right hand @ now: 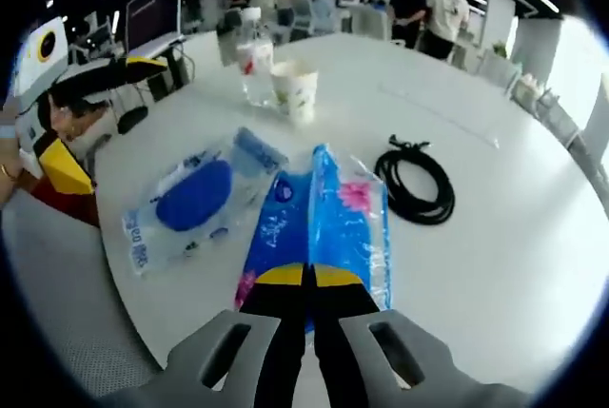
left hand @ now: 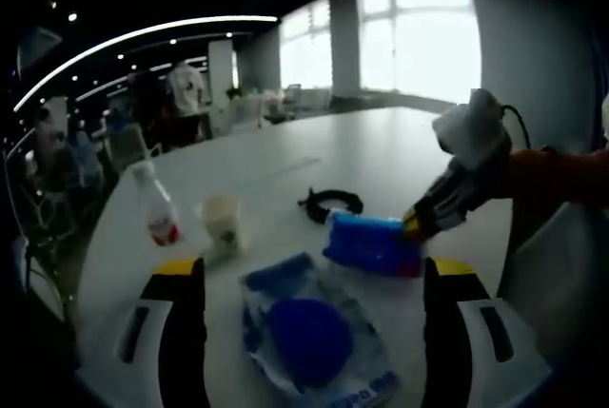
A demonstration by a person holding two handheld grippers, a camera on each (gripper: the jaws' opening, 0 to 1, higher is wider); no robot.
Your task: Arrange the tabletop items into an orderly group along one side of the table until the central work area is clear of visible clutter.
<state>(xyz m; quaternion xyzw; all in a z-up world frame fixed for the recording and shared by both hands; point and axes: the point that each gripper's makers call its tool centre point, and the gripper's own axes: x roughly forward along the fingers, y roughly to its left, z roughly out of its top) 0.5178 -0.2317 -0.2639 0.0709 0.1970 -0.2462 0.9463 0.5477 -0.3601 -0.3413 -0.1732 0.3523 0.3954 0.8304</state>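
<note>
Right gripper (right hand: 306,280) jaws pinched shut on near edge of blue tissue pack (right hand: 319,227). Left gripper (left hand: 314,280) jaws wide apart, clear bag with blue sponge (left hand: 309,337) between them. Beyond: coiled black cable (right hand: 416,184), paper cup (left hand: 221,223), plastic bottle (left hand: 157,204).
</note>
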